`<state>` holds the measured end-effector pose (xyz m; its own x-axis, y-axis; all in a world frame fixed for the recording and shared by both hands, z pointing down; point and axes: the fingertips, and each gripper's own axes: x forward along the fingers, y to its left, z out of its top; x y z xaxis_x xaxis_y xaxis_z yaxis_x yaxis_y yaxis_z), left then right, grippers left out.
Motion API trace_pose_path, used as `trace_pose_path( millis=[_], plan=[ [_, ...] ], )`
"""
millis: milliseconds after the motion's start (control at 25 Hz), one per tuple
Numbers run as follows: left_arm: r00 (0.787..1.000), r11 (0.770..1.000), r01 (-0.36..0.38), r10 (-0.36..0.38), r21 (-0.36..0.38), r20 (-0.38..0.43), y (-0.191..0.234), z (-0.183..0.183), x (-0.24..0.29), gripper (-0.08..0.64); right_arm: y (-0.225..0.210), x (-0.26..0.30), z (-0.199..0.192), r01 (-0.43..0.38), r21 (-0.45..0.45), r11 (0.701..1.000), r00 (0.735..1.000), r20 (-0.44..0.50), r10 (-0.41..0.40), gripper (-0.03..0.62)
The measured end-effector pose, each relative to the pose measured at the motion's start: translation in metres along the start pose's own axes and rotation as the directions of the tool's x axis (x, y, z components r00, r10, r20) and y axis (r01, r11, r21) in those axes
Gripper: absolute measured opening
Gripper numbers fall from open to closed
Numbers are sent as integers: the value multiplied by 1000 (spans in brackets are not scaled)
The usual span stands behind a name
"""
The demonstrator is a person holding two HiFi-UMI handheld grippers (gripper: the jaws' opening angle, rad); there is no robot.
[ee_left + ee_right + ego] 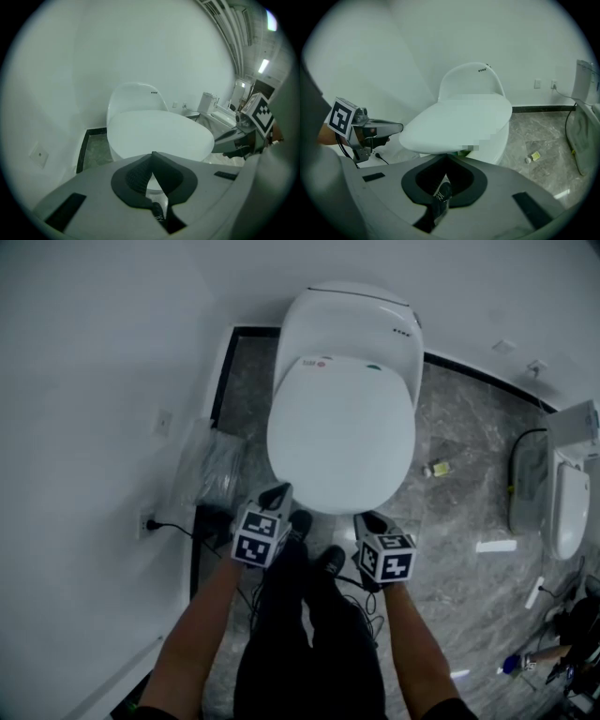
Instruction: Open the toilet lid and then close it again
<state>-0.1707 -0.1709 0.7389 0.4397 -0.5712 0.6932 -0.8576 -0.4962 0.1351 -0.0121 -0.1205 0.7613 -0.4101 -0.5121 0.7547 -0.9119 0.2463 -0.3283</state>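
A white toilet stands against the wall with its lid (342,432) down flat over the bowl; the lid also fills the middle of the left gripper view (159,133) and the right gripper view (459,124). My left gripper (278,493) is shut and empty, its tips just off the lid's front left edge. The right gripper (367,519) is shut and empty too, at the lid's front right edge. Both tips (152,157) (446,158) point at the lid's front rim without visibly touching it. In the left gripper view the right gripper (251,124) shows at the right.
A second toilet (567,507) stands at the right. A plastic-wrapped bundle (208,465) leans on the left wall beside a plug and cable (169,526). A small bottle (437,468) lies on the grey marble floor. The person's feet (314,554) are just before the bowl.
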Motion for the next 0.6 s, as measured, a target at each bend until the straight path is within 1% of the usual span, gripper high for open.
trace_pose_path(
  millis=[320, 600],
  plan=[
    [1000, 1000, -3, 3, -4, -11, 0, -28, 17, 8, -9, 18, -29, 17, -4, 1000, 999, -39, -17, 9],
    [999, 1000, -14, 14, -3, -33, 3, -50, 35, 8, -15, 19, -47, 27, 2, 1000, 998, -50, -27, 9]
  ],
)
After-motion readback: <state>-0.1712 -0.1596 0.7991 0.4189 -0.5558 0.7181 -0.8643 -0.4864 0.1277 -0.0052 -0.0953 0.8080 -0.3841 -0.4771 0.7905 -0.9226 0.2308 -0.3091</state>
